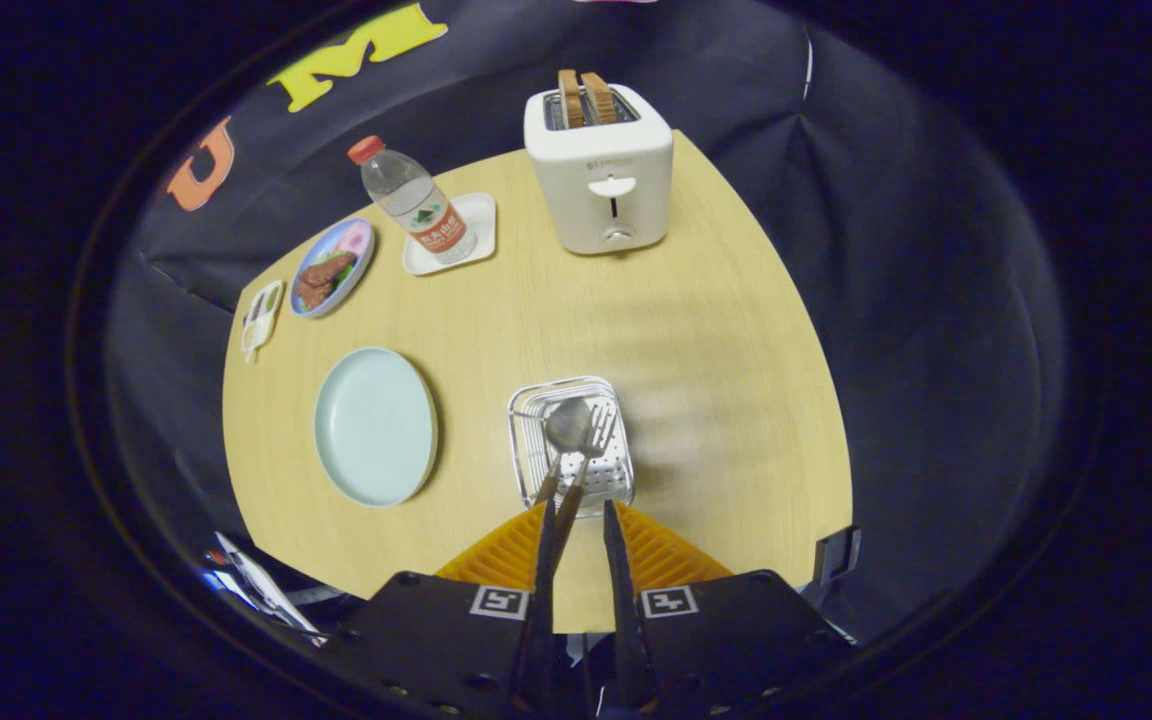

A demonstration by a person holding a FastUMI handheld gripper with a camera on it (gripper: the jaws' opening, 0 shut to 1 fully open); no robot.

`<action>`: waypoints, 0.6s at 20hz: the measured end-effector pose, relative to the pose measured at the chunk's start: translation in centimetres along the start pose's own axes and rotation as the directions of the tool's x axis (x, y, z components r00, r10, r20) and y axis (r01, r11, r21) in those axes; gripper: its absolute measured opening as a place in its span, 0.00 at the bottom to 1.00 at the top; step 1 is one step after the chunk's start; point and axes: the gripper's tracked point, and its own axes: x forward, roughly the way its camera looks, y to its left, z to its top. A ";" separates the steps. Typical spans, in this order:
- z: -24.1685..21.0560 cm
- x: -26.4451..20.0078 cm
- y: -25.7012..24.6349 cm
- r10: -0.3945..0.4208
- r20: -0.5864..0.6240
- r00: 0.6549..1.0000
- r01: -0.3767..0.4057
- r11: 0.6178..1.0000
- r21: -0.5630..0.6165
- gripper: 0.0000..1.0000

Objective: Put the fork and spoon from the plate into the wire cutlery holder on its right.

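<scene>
Wire cutlery holder (572,440) as landmark, on tabletop (696,340). Plate (375,425) left of holder, bare. Spoon (566,425) and fork (591,440) stand in holder, heads up, handles leaning toward tongs (576,540). Tongs just short of holder, gap narrow; fork handle runs into gap, contact unclear, grip cannot be judged. Judgement: both pieces deposited, task near complete.

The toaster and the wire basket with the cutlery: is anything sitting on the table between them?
No. In the gripper view, bare wooden table runs from the toaster to the wire cutlery holder, just ahead of the gripper.
</scene>
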 end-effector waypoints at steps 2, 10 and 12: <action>0.1 -0.7 0.8 0.006 0.037 0.999 -0.005 1.000 -0.013 0.40; 0.4 -4.1 7.6 0.058 0.208 0.976 -0.034 0.992 -0.120 0.84; 0.6 -5.3 9.3 0.061 0.267 0.962 -0.017 0.986 -0.166 0.91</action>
